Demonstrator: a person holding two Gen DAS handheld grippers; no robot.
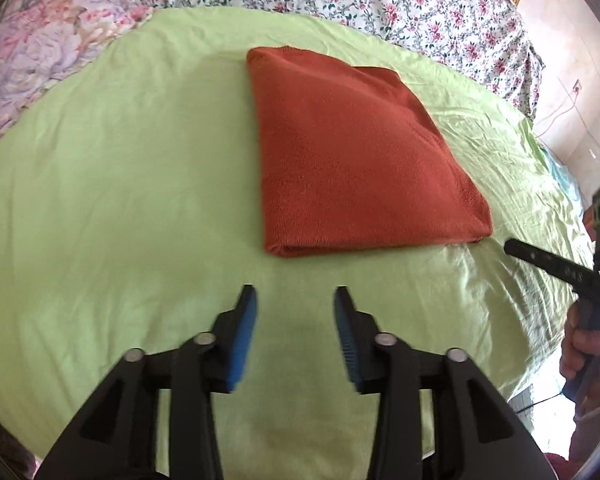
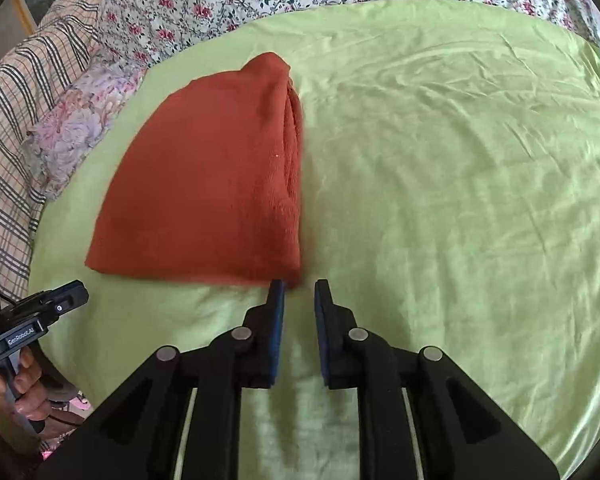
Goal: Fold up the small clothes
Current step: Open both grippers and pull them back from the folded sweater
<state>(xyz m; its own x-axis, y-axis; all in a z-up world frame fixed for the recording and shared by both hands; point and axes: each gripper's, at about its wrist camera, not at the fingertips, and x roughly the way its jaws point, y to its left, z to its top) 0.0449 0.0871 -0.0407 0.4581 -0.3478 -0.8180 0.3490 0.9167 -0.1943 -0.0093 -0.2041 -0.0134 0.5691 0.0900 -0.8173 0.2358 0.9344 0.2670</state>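
Observation:
A rust-red knitted garment (image 1: 352,152) lies folded into a flat rectangle on the light green sheet (image 1: 120,184). My left gripper (image 1: 296,294) hovers a little short of its near folded edge, open, with nothing between its blue pads. In the right wrist view the same garment (image 2: 204,184) sits left of centre, its layered edge facing right. My right gripper (image 2: 300,286) is open by a narrow gap at the garment's near right corner, nothing between the pads. Each gripper shows at the edge of the other's view, held by a hand (image 1: 584,344).
A floral bedspread (image 1: 400,4) covers the bed beyond the green sheet. A crumpled pastel floral cloth (image 1: 40,60) and a plaid fabric (image 2: 12,112) lie at the left. A wall with a cable (image 1: 568,112) is at the right. Open green sheet (image 2: 460,200) stretches right of the garment.

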